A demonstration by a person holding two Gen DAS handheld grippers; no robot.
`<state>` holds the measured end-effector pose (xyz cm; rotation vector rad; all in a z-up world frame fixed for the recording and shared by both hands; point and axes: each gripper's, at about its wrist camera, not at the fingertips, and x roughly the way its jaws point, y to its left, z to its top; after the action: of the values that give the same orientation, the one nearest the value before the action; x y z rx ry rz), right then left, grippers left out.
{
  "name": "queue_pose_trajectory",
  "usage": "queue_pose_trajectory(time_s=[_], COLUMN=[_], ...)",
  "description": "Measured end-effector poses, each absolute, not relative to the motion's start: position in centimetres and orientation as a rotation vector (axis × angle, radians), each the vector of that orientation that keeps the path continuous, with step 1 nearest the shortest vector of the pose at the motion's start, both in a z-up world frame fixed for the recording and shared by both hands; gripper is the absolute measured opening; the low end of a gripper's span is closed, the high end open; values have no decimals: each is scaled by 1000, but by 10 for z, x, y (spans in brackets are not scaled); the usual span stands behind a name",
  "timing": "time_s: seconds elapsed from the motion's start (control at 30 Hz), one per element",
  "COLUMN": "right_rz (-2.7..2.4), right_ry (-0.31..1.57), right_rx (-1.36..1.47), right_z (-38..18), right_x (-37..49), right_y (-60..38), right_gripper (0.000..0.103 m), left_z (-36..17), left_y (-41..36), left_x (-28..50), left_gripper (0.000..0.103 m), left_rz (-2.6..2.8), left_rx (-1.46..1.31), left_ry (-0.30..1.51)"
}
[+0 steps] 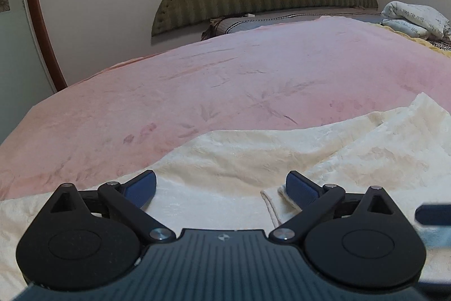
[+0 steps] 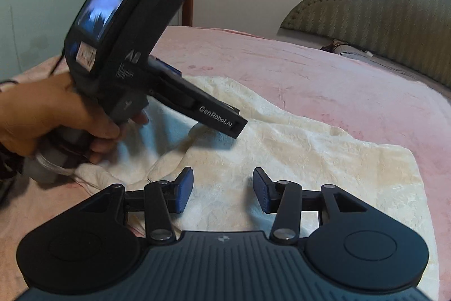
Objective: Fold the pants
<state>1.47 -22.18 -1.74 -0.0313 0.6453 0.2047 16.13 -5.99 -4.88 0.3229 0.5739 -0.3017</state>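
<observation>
pants: cream pants [image 1: 253, 157] lie rumpled on your pink bed [image 1: 197, 81].
left gripper [image 1: 221, 188]: jaws wide, nothing pinched.
right gripper [image 2: 222, 189]: jaws apart over the cloth, empty.
right view only: your left hand [image 2: 53, 114].
left view only: folded quilt [image 1: 414, 19].

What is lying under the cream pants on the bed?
The cream pants lie directly on a pink blanket, which shows all around them. Whether anything else sits beneath the pants cannot be seen, because the fabric covers that area.
</observation>
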Motion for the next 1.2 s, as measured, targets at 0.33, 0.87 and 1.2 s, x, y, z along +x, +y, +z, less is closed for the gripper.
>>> queue_pose_trajectory(time_s=[0.33, 0.87, 1.2], right_rz=[-36, -10, -5], right_ry=[629, 675, 680], right_rx=[80, 64, 106], right_z=[8, -36, -38], right_x=[19, 29, 24], right_y=[-305, -243, -247], right_gripper=[46, 103, 103], left_z=[-29, -50, -57], left_y=[-51, 6, 4], left_x=[119, 104, 96], left_gripper=[101, 103, 103], left_rz=[-286, -210, -190], left_rx=[294, 150, 159], left_ry=[499, 629, 610])
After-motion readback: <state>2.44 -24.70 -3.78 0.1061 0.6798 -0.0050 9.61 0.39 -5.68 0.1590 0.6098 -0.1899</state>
